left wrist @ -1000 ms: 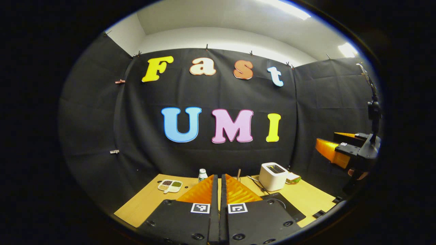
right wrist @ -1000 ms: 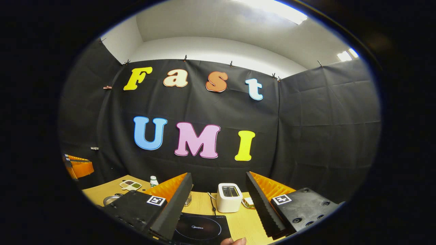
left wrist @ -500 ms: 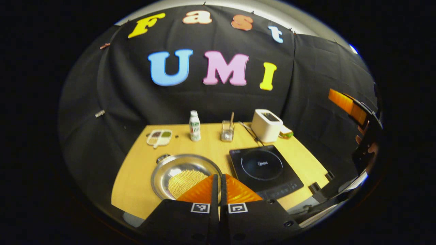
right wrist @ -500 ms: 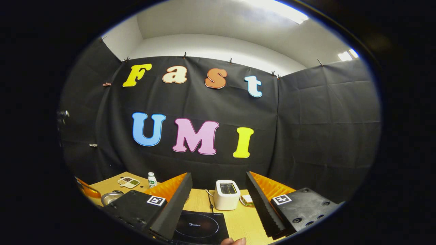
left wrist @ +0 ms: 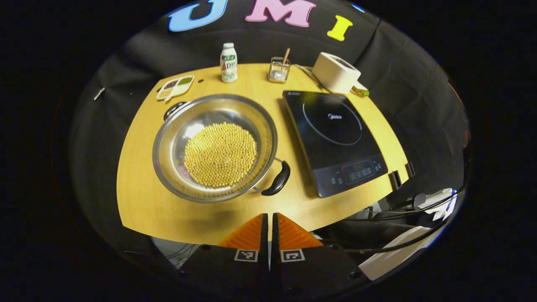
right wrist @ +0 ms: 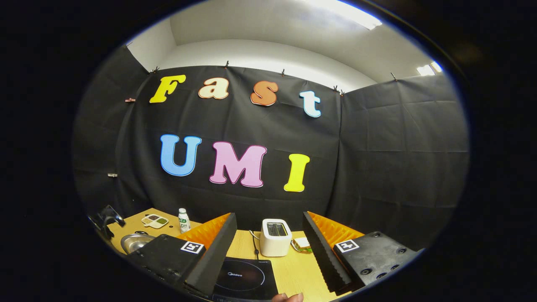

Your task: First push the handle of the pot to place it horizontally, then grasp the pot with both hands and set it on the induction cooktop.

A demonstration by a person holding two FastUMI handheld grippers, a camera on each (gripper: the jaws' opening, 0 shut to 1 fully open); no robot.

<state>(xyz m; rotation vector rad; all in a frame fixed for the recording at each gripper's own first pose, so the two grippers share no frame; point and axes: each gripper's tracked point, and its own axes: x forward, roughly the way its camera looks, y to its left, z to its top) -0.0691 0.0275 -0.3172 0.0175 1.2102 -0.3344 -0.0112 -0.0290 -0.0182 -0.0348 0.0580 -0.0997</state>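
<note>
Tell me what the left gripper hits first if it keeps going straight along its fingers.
Probably the pot's black handle, just ahead of the shut left gripper, on the near-right rim of the pot; depth is uncertain.

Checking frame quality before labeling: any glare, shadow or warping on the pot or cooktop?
Left gripper view: sharp; bright glare patch inside the steel pot beside the beans; faint reflection on the induction cooktop; soft shadow on the table near the closed tool; table edges bow. Right gripper view: ceiling light blown out; wall seams curve.

Left gripper view: high over the table's near edge (left wrist: pixel 176 235), tilted steeply down. Right gripper view: low, level, facing the back wall. Shared: induction cooktop (left wrist: pixel 335 138) (right wrist: pixel 245 281), toaster (left wrist: pixel 335 77) (right wrist: pixel 275 239).
</note>
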